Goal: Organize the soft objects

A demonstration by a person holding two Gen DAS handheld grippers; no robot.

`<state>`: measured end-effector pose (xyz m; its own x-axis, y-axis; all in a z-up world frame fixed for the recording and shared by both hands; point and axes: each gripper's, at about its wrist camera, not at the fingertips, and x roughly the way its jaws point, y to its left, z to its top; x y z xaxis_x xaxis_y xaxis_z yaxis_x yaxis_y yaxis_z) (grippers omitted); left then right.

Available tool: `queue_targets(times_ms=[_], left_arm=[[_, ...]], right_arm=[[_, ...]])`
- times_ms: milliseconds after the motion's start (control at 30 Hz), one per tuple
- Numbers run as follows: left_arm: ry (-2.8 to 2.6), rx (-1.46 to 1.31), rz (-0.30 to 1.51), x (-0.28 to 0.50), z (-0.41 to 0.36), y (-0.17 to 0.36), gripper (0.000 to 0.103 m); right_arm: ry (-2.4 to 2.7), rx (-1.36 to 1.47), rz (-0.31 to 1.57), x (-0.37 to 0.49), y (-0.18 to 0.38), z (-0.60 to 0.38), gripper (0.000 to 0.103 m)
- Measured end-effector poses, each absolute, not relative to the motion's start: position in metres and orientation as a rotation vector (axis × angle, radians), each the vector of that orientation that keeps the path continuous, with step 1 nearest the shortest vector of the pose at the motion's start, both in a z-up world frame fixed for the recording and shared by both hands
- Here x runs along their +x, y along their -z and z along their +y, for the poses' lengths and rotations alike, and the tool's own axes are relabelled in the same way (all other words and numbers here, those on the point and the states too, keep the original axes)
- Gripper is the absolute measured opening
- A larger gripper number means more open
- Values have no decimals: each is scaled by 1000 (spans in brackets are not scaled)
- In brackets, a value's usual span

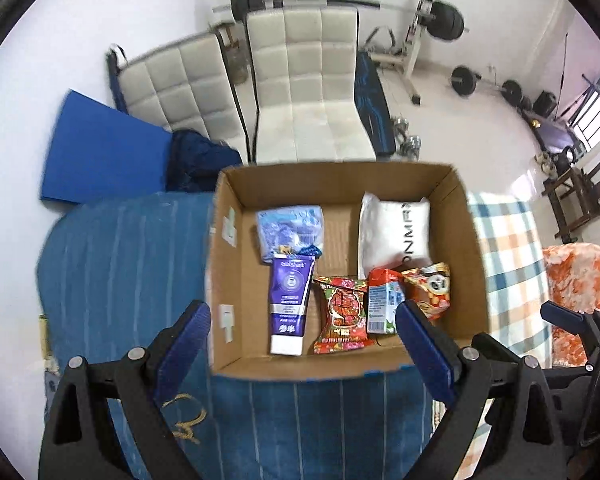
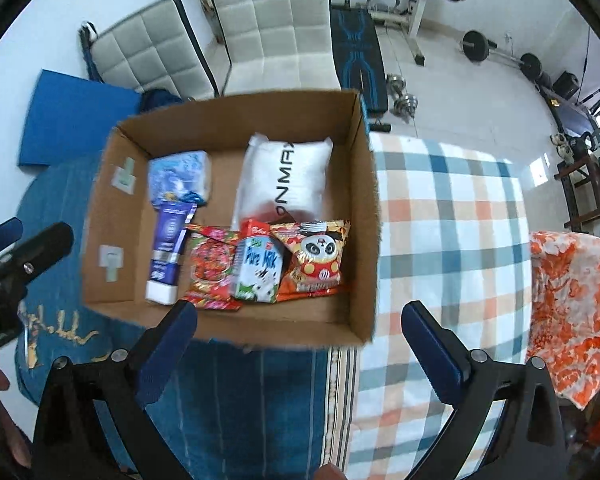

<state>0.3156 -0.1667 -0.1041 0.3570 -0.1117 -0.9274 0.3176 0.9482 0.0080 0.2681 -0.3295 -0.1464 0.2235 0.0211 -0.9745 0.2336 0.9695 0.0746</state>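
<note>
Left wrist view: your left gripper (image 1: 303, 322) hangs above the near edge of the cardboard box (image 1: 474, 240), fingers spread wide, holding nothing. Inside lie the tissue pack (image 1: 290, 232), toothpaste tube (image 1: 290, 304), red snack packet (image 1: 342, 314), milk carton (image 1: 384, 300), panda snack bag (image 1: 430, 290) and white pouch (image 1: 394, 232). Risk: a careless descent catches the box wall or squeezes the crowded milk carton.

Right wrist view: your right gripper (image 2: 300, 332) hovers at the box's near right corner, over the plaid cloth (image 2: 452, 216), jaws wide apart and empty. The orange cloth (image 2: 576, 312) lies well apart, right. Risk: the thin cloths likely bunch or slip when pinched.
</note>
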Motion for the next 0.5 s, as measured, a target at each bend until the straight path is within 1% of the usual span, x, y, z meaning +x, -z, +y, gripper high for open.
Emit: queue_targets(times_ms=[67,233,500], left_arm=[[270,204,1123,292,-158,74,95],[251,196,1067,242,-138,25,95],[213,146,1021,188,-108,-21,95]], right_arm=[[146,228,1294,248,119,-327,103],[119,246,1196,194,54,-320,103],[95,263,1104,121,-23,-302,103]])
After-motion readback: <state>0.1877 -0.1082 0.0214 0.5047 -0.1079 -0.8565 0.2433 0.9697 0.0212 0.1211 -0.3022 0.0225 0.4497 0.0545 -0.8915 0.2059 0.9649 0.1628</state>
